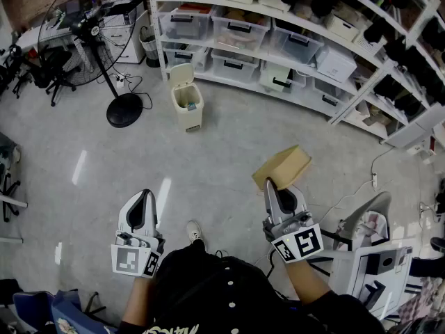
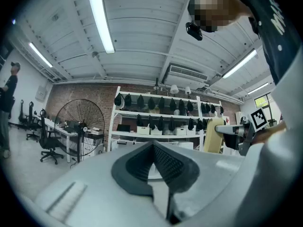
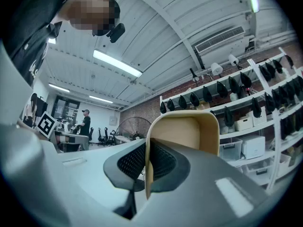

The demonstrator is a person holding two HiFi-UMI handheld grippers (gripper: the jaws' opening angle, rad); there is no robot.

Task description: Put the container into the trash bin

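My right gripper (image 1: 272, 184) is shut on the rim of a tan, open-topped container (image 1: 281, 165), held above the floor at the right of the head view. In the right gripper view the container (image 3: 184, 136) stands up between the black pads (image 3: 168, 162), its wall pinched thin between them. A cream trash bin (image 1: 186, 98) with its lid raised stands on the floor ahead and to the left, near the shelves. My left gripper (image 1: 147, 195) is shut with nothing in it; its pads (image 2: 166, 163) meet. The container (image 2: 213, 135) also shows at the right of the left gripper view.
White shelving (image 1: 299, 47) with plastic boxes runs across the back. A standing fan (image 1: 97, 26) with a round black base stands left of the bin. Desk chairs (image 1: 49, 72) are at the far left. A white cart (image 1: 375, 266) sits at my right. One person (image 3: 86, 124) stands far off.
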